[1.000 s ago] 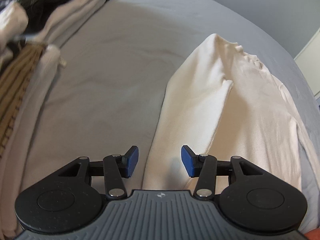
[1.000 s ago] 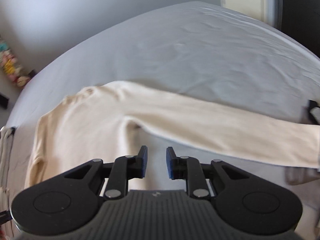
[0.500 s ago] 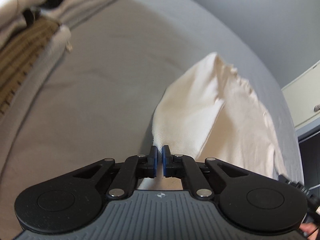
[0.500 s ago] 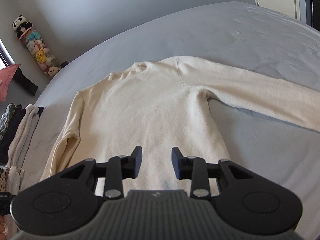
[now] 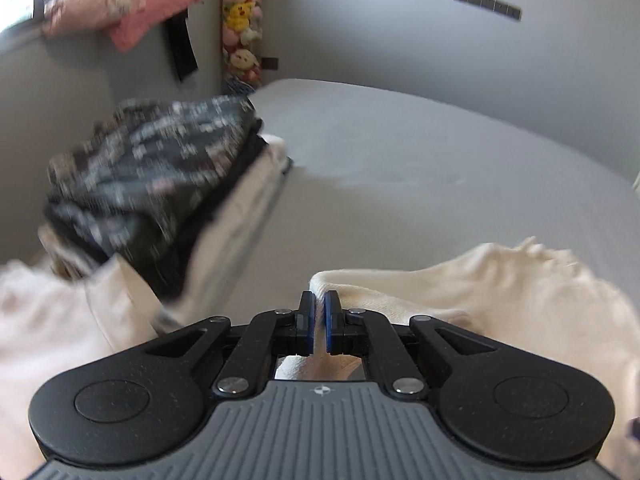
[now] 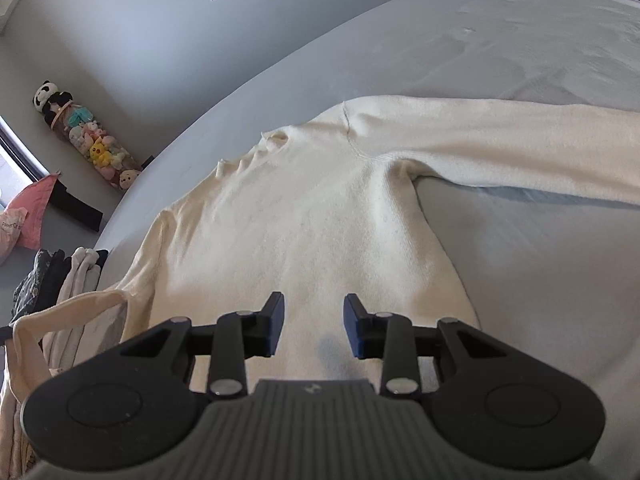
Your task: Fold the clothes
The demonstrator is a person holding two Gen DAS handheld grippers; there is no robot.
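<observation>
One cream sweater point(image 6: 304, 216), apparently pinched in left gripper point(image 5: 319, 312)

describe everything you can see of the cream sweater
The cream sweater is a soft knit with long sleeves and a ribbed collar, lying spread on the grey bed. One sleeve stretches out flat to the side. The left gripper is shut on the other sleeve's cuff, lifting it. The right gripper hangs open above the hem.

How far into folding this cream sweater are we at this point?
Early. Done: other clothes sit in a folded stack. In hand: the left gripper pinches the cream sweater edge, lifting it; the right gripper hovers open over the body. Left: the right sleeve lies outstretched, body unfolded.
</observation>
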